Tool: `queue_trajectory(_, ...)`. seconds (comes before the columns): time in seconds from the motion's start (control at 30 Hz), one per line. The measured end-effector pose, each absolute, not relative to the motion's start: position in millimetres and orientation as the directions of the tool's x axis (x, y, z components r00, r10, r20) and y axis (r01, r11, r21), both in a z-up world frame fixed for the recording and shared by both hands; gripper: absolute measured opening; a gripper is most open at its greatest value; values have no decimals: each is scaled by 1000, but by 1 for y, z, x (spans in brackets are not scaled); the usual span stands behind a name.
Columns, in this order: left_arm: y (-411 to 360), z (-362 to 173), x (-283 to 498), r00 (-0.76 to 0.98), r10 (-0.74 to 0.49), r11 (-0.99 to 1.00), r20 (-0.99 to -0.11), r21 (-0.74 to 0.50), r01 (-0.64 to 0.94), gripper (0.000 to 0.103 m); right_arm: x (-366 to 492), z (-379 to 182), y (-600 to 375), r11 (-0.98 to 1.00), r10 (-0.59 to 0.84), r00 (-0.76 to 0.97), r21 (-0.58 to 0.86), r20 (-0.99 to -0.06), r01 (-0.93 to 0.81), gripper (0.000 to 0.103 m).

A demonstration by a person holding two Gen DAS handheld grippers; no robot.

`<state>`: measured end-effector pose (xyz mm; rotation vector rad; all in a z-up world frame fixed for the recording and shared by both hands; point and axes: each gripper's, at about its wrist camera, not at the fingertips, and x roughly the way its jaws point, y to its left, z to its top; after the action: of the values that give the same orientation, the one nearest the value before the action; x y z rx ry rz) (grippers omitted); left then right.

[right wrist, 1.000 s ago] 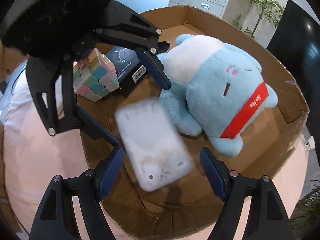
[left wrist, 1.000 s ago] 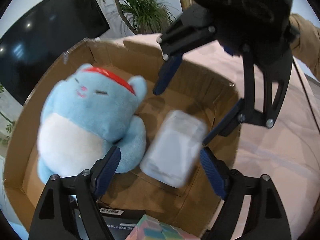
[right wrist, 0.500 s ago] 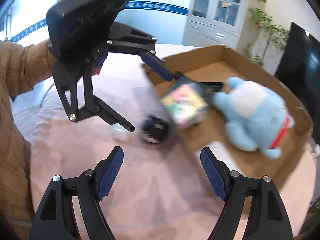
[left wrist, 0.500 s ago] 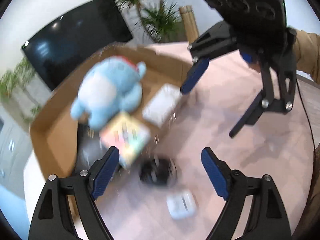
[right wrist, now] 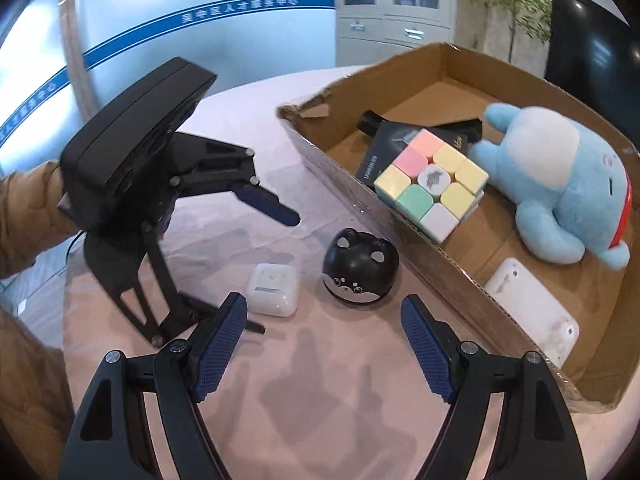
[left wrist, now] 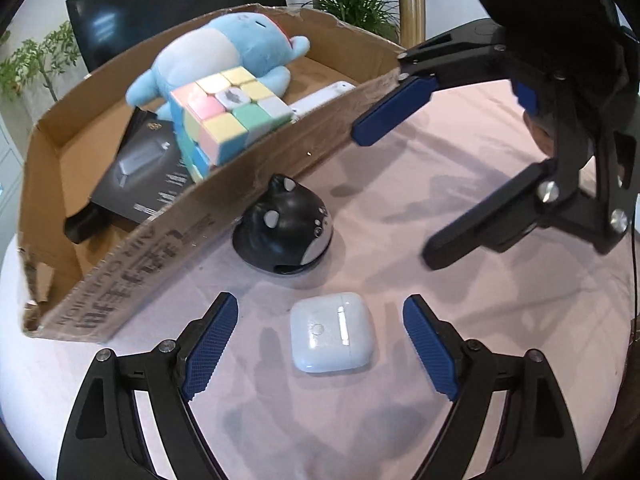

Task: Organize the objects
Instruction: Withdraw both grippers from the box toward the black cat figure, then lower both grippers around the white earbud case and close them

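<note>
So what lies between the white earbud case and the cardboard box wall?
The black cat-faced dome toy lies between white earbud case and cardboard box, seen in both wrist views.

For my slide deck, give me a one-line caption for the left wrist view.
Open left gripper poised over a white earbud case beside a black cat-faced toy and a cardboard box.
</note>
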<state>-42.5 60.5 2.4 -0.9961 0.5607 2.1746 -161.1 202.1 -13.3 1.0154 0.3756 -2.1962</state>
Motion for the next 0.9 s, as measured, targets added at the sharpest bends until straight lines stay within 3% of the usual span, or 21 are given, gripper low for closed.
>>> queue_trajectory(0.4, 60, -6, -46, -457, 404, -683, -793, 70, -727, 85, -168, -25, 197, -707, -482, -390, 85, -784, 702, 79)
queue_trajectory(0.73, 55, -18, -42, -369, 485, -628, -793, -21, -778, 84, -165, -35, 164, -622, -518, -283, 129, -807, 772, 79)
queue_trajectory(0.9, 61, -18, -35, -348, 505, -586, -789, -18, -810, 84, -167, -42, 150, -608, -486, -228, 139, -844, 782, 73)
